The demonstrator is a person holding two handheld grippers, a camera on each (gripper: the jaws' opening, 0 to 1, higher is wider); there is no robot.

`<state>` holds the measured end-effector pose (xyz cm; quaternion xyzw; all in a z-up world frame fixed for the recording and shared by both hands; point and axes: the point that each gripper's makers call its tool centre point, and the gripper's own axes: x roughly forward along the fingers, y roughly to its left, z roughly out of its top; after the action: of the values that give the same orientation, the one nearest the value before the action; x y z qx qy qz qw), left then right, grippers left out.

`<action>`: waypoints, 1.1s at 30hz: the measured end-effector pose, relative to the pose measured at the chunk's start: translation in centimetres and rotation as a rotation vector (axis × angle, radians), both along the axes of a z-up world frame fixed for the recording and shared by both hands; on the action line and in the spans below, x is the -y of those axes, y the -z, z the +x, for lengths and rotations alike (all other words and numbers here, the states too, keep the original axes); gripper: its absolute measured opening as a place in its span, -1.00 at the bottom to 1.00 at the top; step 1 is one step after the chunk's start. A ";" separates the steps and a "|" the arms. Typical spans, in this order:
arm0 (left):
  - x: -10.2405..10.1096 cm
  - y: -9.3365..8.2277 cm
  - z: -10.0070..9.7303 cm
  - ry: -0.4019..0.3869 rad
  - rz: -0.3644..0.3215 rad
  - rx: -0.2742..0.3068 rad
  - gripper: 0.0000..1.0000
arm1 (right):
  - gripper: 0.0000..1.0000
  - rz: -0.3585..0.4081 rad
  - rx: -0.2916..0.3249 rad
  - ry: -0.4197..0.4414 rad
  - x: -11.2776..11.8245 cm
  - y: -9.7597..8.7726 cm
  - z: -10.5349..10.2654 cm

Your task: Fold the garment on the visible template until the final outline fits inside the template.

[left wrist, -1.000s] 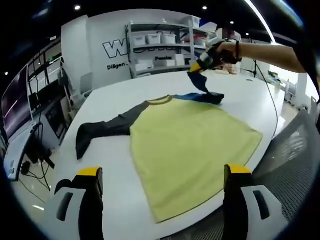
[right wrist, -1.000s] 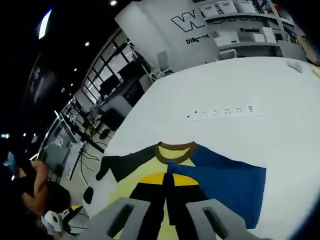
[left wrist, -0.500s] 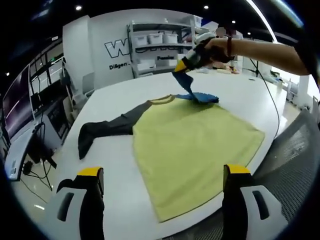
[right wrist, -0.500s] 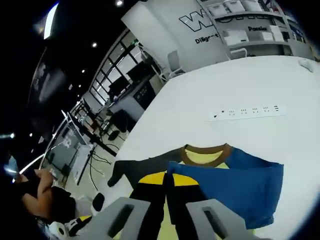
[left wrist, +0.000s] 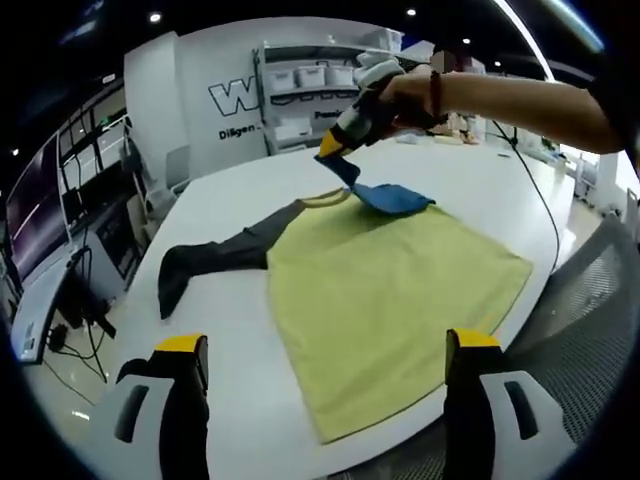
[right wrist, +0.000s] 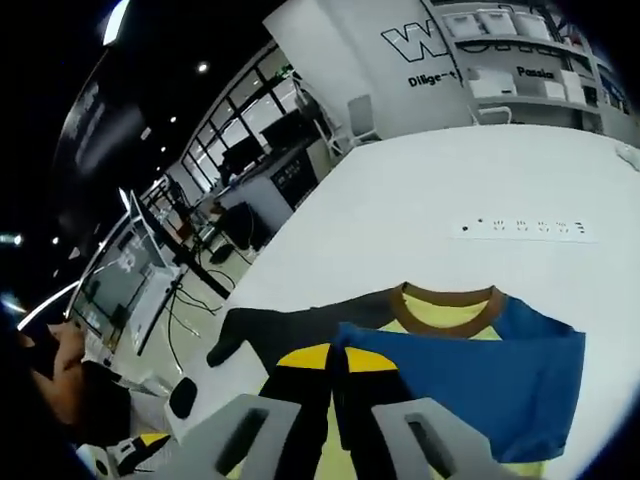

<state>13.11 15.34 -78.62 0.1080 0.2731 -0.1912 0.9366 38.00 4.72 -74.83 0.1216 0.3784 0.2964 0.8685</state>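
A yellow shirt (left wrist: 390, 290) lies flat on the white table (left wrist: 230, 200), with a brown collar (right wrist: 445, 296) at its far end. Its dark grey sleeve (left wrist: 215, 258) stretches out to the left. My right gripper (left wrist: 338, 150), held in a person's hand, is shut on the cuff of the blue sleeve (left wrist: 390, 197) and holds it up above the collar area. In the right gripper view, the yellow-tipped right gripper (right wrist: 333, 358) pinches the blue sleeve (right wrist: 480, 370) over the shirt. My left gripper (left wrist: 325, 395) hovers open at the near table edge, holding nothing.
A white power strip (right wrist: 525, 228) lies on the table beyond the collar. Shelves with white bins (left wrist: 310, 80) stand behind the table. A mesh chair (left wrist: 590, 300) is at the right edge, desks with monitors (left wrist: 40, 220) at the left. Another person (right wrist: 50, 370) stands at the left.
My right gripper has carried the blue sleeve leftward and up, over the shirt toward the collar, so the sleeve lies more folded in. My left gripper has stayed put.
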 end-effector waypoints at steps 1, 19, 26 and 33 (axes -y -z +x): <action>0.0 0.0 0.0 0.000 0.002 -0.002 0.93 | -1.00 -0.006 0.002 -0.004 -0.4 0.2 -0.1; -0.2 0.1 0.0 -0.010 -0.004 -0.006 0.90 | -1.00 -0.012 -0.076 -0.032 -4.4 4.1 -0.7; -0.2 0.2 0.0 -0.004 0.002 -0.007 0.90 | -1.00 -0.073 -0.004 -0.028 -4.6 5.1 0.2; -0.3 0.3 0.0 -0.010 0.004 -0.009 0.90 | -0.64 -0.070 0.060 -0.076 -6.0 4.8 0.2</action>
<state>13.12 15.67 -78.91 0.1075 0.2782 -0.1864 0.9361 38.20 10.76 -79.64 0.0677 0.3668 0.3193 0.8712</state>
